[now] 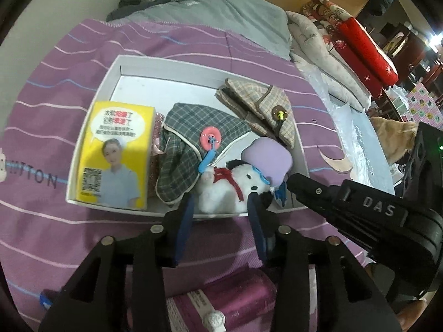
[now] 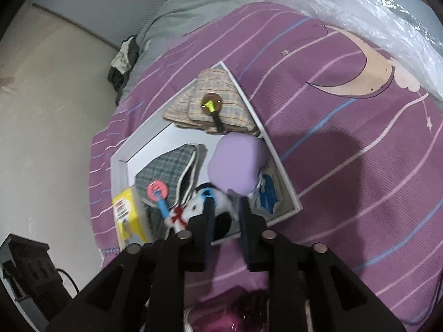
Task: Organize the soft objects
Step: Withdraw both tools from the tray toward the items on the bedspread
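Between the spread jaws of the left gripper (image 1: 221, 202) sits the white plush toy (image 1: 229, 182), inside the white box (image 1: 116, 66) at its near edge, long axis crosswise to the fingers. Right gripper (image 2: 225, 210), also parted (holding nothing), hovers just behind the purple cushion (image 2: 238, 166). Toy looks fluffy, red-scarfed; left seems nearer.

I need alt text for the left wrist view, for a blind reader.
The left tongs, open, straddle a white plush toy at the near edge of a white tray on a purple striped bedspread. The tray also holds two plaid pouches, a lilac cushion and a yellow box.
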`<state>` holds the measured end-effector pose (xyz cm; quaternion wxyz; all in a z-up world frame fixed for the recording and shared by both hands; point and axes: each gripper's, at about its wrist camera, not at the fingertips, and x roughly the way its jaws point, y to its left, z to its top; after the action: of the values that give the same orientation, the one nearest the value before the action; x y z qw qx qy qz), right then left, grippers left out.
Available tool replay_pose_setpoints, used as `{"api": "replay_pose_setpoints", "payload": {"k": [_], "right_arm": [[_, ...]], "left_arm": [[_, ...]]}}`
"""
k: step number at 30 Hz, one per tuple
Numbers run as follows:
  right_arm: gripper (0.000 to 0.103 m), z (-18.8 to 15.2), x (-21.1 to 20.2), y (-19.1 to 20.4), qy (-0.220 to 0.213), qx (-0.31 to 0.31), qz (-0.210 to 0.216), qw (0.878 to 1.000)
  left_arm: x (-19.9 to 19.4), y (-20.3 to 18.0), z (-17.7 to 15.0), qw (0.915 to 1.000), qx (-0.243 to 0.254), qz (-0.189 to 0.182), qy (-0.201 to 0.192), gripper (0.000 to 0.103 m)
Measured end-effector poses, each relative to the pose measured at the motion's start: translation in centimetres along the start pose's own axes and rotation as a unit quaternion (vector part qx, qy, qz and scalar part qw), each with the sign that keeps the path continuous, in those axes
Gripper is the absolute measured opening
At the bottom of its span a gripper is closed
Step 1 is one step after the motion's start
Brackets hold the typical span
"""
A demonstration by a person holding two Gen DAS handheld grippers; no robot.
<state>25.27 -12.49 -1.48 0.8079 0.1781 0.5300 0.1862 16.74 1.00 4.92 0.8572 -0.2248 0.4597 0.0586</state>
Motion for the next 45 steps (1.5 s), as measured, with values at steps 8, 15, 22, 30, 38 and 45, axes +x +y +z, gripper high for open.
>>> {"api": "replay_pose_setpoints", "payload": {"k": [8,15,22,30,38,45], "right_arm": [[0.033,-1.1,-4.6,1.9,-0.004,-0.053,-0.023,0.998],[0.055,-3.7,-7.5,1.6,0.006,-0.105,-0.045,0.993],[0.059,-6.2,-6.8,-1.1,0.051,-0.124,-0.083,0.987],[0.071,-7.6,-5.5,-4.2,0.075,-0.102,-0.097,0.987],[0.082,-8.6,-2.2,-5.9,0.112,-0.084,-0.097,0.985],[0.103,-10.0,-1.0,-5.3,0.096,-0.084,-0.062,0.990]], "left_arm": [[-3.8,-0.5,-0.9,0.9996,0.011,0.025,0.006,0.044],[-6.3,0.1,-4.3,0.9971,0.036,0.066,0.015,0.045],[-7.9,0.4,-5.6,0.9941,0.032,0.101,0.023,0.047],[-9.1,-0.1,-6.1,0.9956,0.043,0.081,0.017,0.048],[-8.6,0.2,-5.9,0.9950,0.039,0.088,0.024,0.048],[-8.9,-0.1,-6.1,0.9952,0.046,0.084,0.020,0.048]]}}
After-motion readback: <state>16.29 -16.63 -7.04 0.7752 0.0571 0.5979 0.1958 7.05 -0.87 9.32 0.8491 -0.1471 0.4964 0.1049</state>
